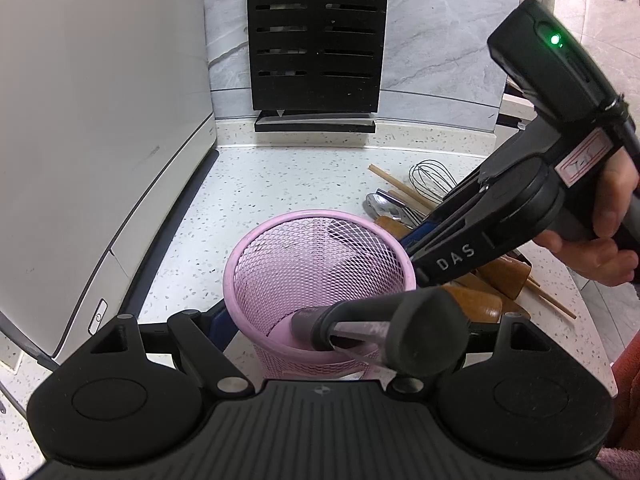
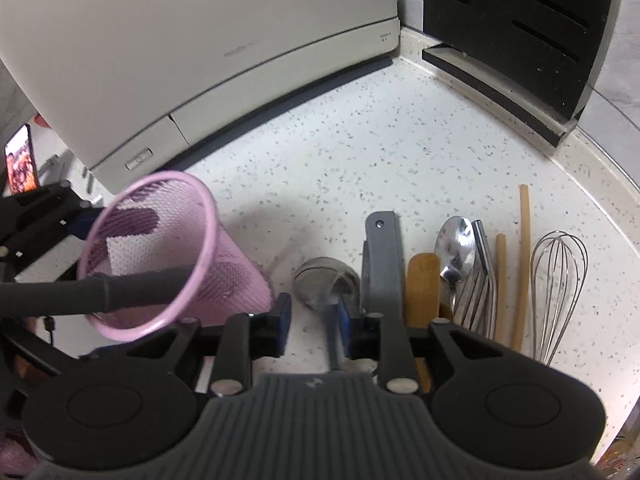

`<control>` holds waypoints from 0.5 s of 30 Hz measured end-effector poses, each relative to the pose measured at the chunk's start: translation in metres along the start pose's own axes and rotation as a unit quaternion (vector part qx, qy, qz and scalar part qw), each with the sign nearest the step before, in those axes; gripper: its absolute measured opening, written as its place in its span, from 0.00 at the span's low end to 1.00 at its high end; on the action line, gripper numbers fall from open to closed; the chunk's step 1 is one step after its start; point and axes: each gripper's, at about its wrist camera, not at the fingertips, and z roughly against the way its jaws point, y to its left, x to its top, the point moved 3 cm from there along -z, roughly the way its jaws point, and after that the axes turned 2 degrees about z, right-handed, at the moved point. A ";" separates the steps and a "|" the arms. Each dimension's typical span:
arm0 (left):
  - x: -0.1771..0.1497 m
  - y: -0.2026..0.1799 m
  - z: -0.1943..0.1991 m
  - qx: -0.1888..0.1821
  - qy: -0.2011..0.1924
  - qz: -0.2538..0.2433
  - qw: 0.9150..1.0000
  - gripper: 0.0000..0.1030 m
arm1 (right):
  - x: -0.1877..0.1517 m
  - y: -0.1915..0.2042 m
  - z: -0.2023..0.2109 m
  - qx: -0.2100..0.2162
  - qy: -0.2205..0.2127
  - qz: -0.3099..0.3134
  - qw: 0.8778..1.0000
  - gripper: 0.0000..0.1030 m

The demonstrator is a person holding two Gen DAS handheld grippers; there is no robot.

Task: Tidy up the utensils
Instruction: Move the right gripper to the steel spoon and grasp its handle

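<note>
A pink mesh cup [image 1: 320, 264] stands on the speckled counter, held between the fingers of my left gripper [image 1: 320, 320]; it shows tilted in the right wrist view [image 2: 160, 256]. A dark grey-handled utensil [image 1: 380, 328] rests inside it, handle sticking out [image 2: 120, 288]. My right gripper [image 2: 314, 320] is open low over the counter, fingers either side of a small metal ladle [image 2: 326, 280]. Beside it lie a grey spatula [image 2: 382, 256], a wooden spatula [image 2: 424, 284], a steel spoon [image 2: 456, 248], chopsticks [image 2: 524, 248] and a whisk [image 2: 558, 276].
A large white appliance [image 1: 100, 140] fills the left side. A black slotted knife block [image 1: 316, 36] stands against the marble back wall. The right gripper body and hand [image 1: 560, 184] cross over the utensil pile. A phone [image 2: 20, 164] sits at far left.
</note>
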 end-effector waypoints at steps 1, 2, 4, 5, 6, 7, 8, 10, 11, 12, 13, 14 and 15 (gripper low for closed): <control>0.000 0.000 0.000 0.000 0.000 0.000 1.000 0.90 | -0.001 0.001 -0.001 -0.003 0.003 0.003 1.000 0.26; -0.001 0.000 0.000 0.000 0.000 -0.001 1.000 0.90 | -0.001 0.001 -0.003 -0.007 0.005 0.007 1.000 0.26; -0.001 0.001 0.001 -0.001 0.000 -0.001 1.000 0.91 | -0.002 0.003 -0.004 -0.010 0.008 0.014 1.000 0.26; 0.000 0.001 0.001 0.000 0.000 -0.001 1.000 0.91 | -0.003 0.003 -0.006 -0.011 0.010 0.015 1.000 0.26; 0.000 0.001 0.000 0.000 0.000 -0.001 1.000 0.91 | -0.003 0.003 -0.007 -0.011 0.014 0.015 1.000 0.26; 0.000 0.001 0.000 0.000 0.000 -0.001 1.000 0.91 | -0.004 0.003 -0.008 -0.011 0.017 0.015 1.000 0.26; 0.000 0.001 0.001 0.000 0.000 -0.001 1.000 0.91 | -0.005 0.002 -0.010 -0.011 0.020 0.015 1.000 0.24; 0.000 0.001 0.001 0.000 0.000 0.000 1.000 0.91 | -0.004 0.001 -0.013 -0.014 0.023 0.013 1.000 0.21; 0.000 0.001 0.001 0.000 -0.001 0.000 1.000 0.91 | -0.004 0.000 -0.014 -0.015 0.023 0.012 1.000 0.15; 0.000 0.001 0.001 0.000 -0.001 0.000 1.000 0.91 | -0.004 -0.001 -0.016 -0.013 0.024 0.011 1.000 0.11; -0.001 0.001 0.001 0.000 -0.001 0.000 1.000 0.91 | -0.004 -0.001 -0.016 -0.010 0.026 0.008 1.000 0.08; -0.001 0.001 0.001 0.000 -0.001 0.000 1.000 0.90 | -0.004 -0.002 -0.016 -0.009 0.026 0.007 1.000 0.07; -0.001 0.001 0.001 0.000 -0.001 -0.001 1.000 0.91 | -0.005 -0.001 -0.016 -0.011 0.025 0.009 1.000 0.07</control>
